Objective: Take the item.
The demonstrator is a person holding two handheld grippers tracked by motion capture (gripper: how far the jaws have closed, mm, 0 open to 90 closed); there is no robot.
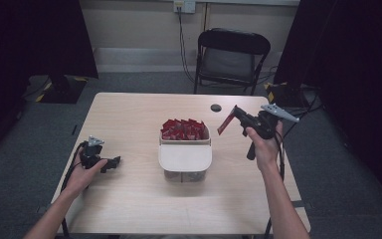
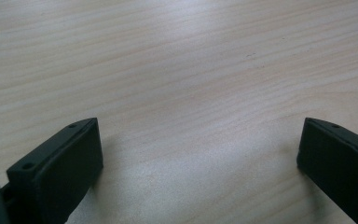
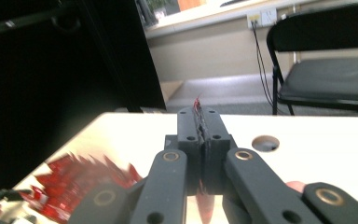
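Observation:
A white two-part container (image 1: 185,158) stands mid-table; its far compartment holds several red packets (image 1: 183,129), seen blurred at lower left in the right gripper view (image 3: 70,184). My right gripper (image 1: 235,115) is raised to the right of the container, shut on one red packet (image 1: 225,124) that hangs from its jaws; a red edge of that packet (image 3: 197,103) peeks above the closed jaws. My left gripper (image 1: 113,163) rests low at the table's left, open, its fingers (image 2: 60,168) wide apart over bare wood with nothing between them.
The container's near compartment (image 1: 185,155) shows a white surface. A round cable hole (image 1: 216,107) lies in the table behind the right gripper. A black folding chair (image 1: 231,55) stands beyond the far edge. Dark curtains flank both sides.

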